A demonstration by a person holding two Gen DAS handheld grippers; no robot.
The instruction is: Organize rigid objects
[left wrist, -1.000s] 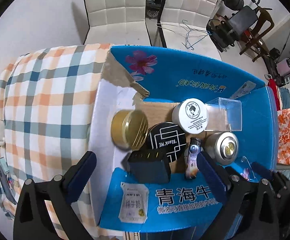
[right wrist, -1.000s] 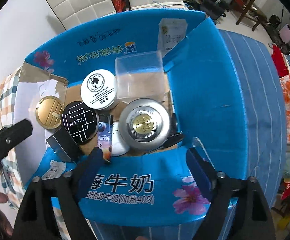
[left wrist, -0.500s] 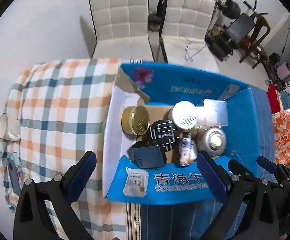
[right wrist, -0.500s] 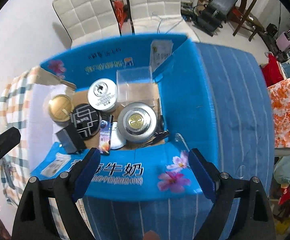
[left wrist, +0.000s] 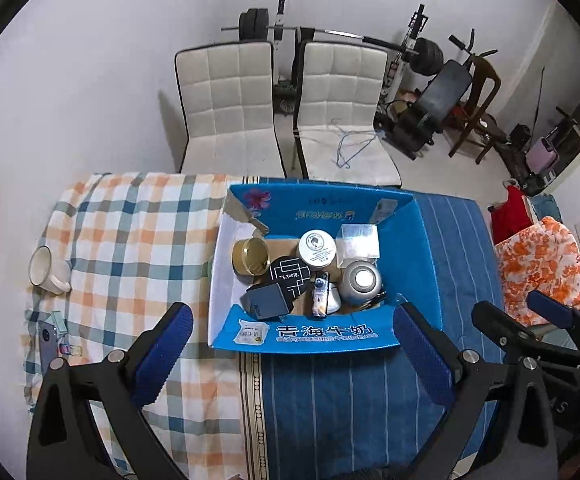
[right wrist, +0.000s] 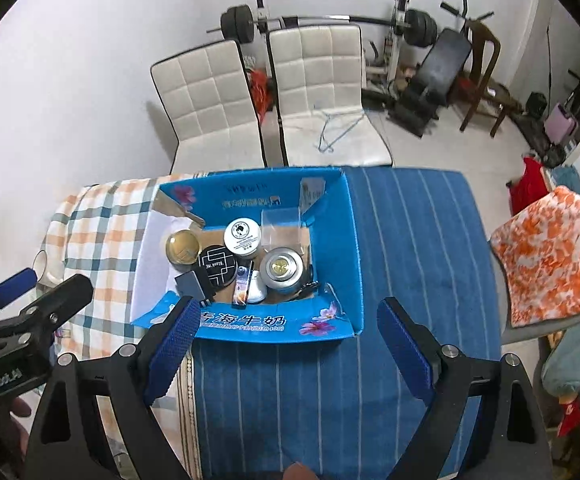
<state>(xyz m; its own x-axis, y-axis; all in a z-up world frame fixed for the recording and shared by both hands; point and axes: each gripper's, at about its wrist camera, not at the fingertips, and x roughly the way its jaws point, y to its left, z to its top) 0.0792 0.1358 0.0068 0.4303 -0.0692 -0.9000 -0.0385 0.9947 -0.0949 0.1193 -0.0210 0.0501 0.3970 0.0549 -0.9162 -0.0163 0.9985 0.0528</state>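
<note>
Left wrist view: the left gripper (left wrist: 287,344) hangs above the bench (left wrist: 350,400) with its fingers wide apart, holding nothing. Beyond it, the blue box (left wrist: 426,248) stands open near the bench's far edge, straddling the checked cloth (left wrist: 129,240) and the blue striped cloth (left wrist: 462,240). Inside lie a gold tin (left wrist: 249,255), a white jar (left wrist: 316,248), a black round case (left wrist: 287,276), a silver tin (left wrist: 361,281), a clear case (left wrist: 358,241) and a dark block (left wrist: 266,302). A white mug (left wrist: 45,270) sits at the left edge.

Right wrist view: the right gripper (right wrist: 285,336) is likewise spread and empty, over the bench's near side, the box (right wrist: 350,240) just ahead.
</note>
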